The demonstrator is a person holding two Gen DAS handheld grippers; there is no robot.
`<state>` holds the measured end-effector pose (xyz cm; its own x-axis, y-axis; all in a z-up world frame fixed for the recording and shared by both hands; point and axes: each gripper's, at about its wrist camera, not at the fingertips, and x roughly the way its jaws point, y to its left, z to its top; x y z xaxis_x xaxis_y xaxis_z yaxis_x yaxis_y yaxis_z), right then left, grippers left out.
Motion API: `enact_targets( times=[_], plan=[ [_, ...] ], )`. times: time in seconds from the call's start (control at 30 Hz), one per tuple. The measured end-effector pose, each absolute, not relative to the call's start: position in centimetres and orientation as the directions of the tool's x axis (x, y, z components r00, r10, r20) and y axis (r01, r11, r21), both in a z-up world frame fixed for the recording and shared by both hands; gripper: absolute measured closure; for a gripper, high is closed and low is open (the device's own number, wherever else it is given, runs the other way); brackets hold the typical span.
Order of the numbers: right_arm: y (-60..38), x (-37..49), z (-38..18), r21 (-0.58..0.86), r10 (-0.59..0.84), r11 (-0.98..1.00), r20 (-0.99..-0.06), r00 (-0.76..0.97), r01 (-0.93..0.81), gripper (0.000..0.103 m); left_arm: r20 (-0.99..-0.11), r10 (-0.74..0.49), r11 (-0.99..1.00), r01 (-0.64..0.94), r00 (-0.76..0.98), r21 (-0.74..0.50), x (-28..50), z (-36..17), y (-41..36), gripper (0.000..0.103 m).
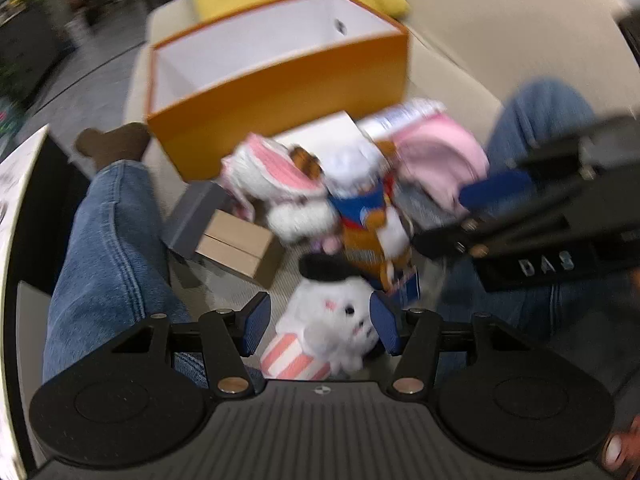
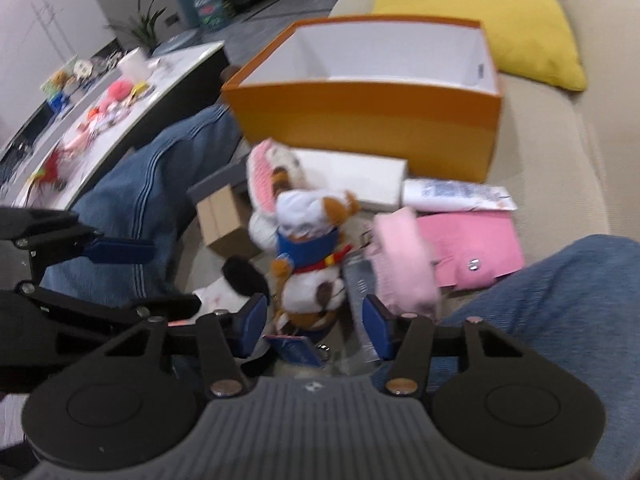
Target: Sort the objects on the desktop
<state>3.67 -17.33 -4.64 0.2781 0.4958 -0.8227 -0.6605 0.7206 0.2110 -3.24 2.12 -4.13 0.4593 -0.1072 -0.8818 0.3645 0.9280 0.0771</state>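
An orange box (image 1: 280,92) (image 2: 360,120) with a white, empty inside stands open on a beige sofa. In front of it lies a heap of toys. My left gripper (image 1: 320,324) is open around a white plush with a black hat (image 1: 336,320) (image 2: 224,292); there is a gap at the left pad. My right gripper (image 2: 314,324) is open too, and a brown-and-white plush with a blue bib (image 2: 308,280) (image 1: 368,220) lies between its fingers, untouched. A pink-eared bunny plush (image 1: 272,176) (image 2: 264,172) and a pink cloth (image 1: 440,160) (image 2: 404,264) lie nearby.
A cardboard box (image 1: 240,244) (image 2: 220,220), a grey box (image 1: 196,212), a flat white box (image 2: 352,176), a white pack (image 2: 452,194) and a pink pouch (image 2: 472,252) lie around the toys. A person's jeans-clad legs (image 1: 108,248) (image 2: 560,300) flank the heap. A yellow cushion (image 2: 480,20) sits behind; a cluttered table (image 2: 100,112) stands left.
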Motion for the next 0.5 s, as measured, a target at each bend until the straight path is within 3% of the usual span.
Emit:
enact_targets(
  times=[0.2,0.5],
  plan=[
    [-15.6,3.5,-5.7,0.197,0.477,0.691,-0.848,0.233,-0.696,0.047,-0.925,-0.074,0.850,0.509,0.372,0.136,-2.8,-6.4,2.6,0.038],
    [-14.6,4.2,-6.8,0.176,0.440,0.678,-0.875,0.202,-0.714,0.047,-0.970,-0.048,0.736,0.665,0.237,0.126,-1.1,-10.0,3.1,0.038]
  ],
)
